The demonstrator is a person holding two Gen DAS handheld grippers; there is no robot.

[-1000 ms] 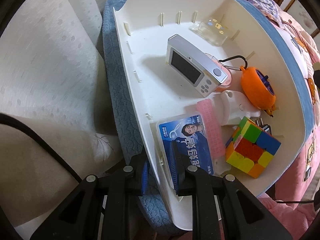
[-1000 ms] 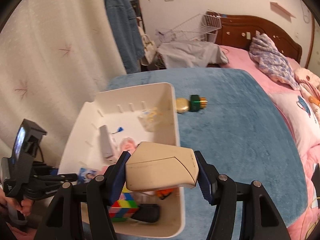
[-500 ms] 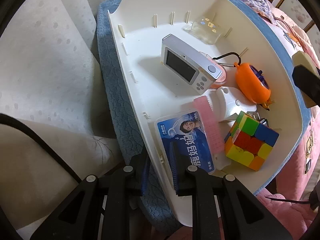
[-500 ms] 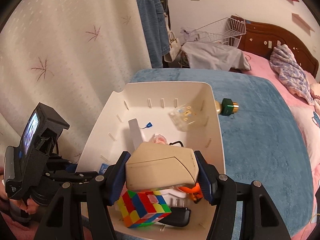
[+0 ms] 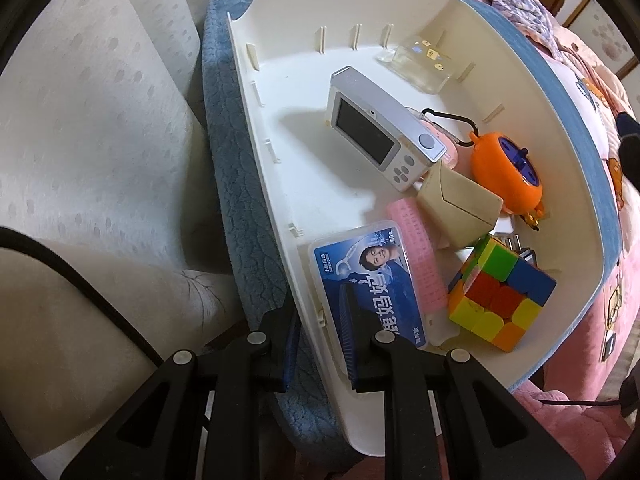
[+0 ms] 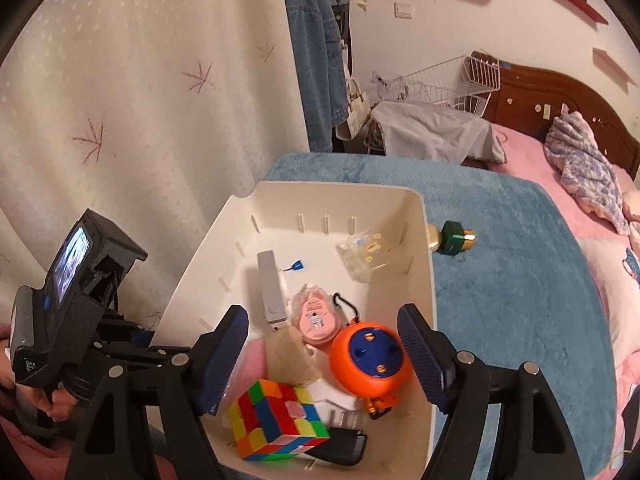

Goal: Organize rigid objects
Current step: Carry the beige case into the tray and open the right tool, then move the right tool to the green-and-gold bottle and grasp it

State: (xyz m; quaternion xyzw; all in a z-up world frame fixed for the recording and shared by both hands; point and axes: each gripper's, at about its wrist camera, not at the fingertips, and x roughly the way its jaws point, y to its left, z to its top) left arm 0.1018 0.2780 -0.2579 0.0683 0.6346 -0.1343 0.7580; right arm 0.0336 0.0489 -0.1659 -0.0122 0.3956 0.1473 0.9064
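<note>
Left hand-held gripper [image 5: 324, 344] pinching white bin [image 5: 280, 184] wall beside blue box [image 5: 370, 280] marked, perhaps, "50".

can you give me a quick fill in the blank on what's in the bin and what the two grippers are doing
1. The left gripper is clamped on the white bin's ____.
2. The right gripper hangs ____ over the bin, nothing between its pads.
3. The beige box lies between the silver camera and the ____ cube.
4. A green bottle lies ____ the bin, on the blue blanket.

Missing words: wall; open; multicoloured; outside
</note>
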